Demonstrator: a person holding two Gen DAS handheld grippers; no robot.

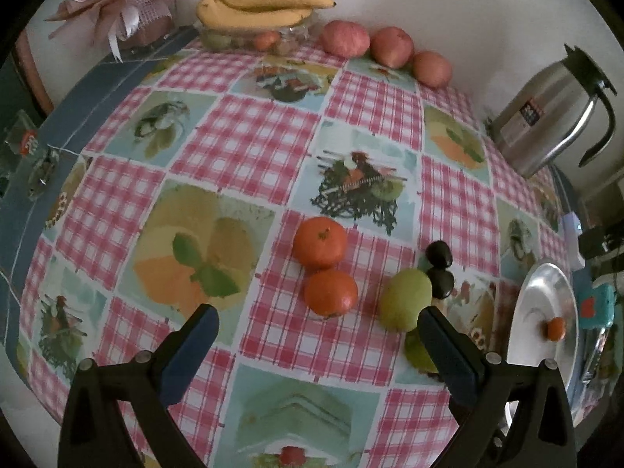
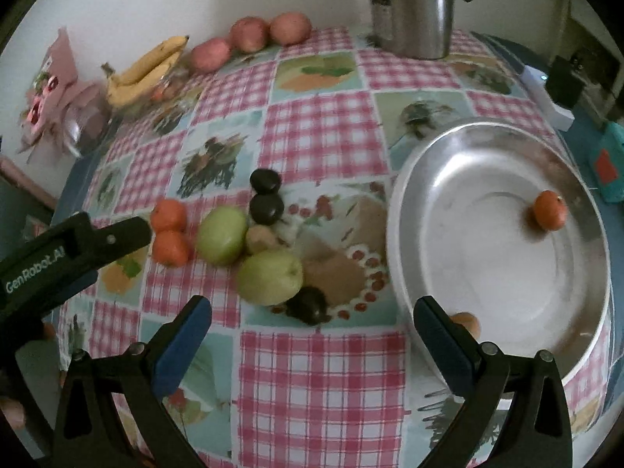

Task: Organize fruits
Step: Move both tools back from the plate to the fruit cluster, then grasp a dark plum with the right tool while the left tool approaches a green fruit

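Two oranges lie side by side on the checked cloth, just ahead of my open, empty left gripper; they also show in the right wrist view. Two green fruits, three dark plums and a small brown fruit cluster beside them. A steel plate at the right holds one orange and a small tan fruit near its rim. My right gripper is open and empty between the cluster and the plate. The left gripper's body shows at the left.
Bananas rest on a glass dish at the back wall, with three red apples beside them. A steel jug stands at the back right. A pink ribboned gift sits at the back left.
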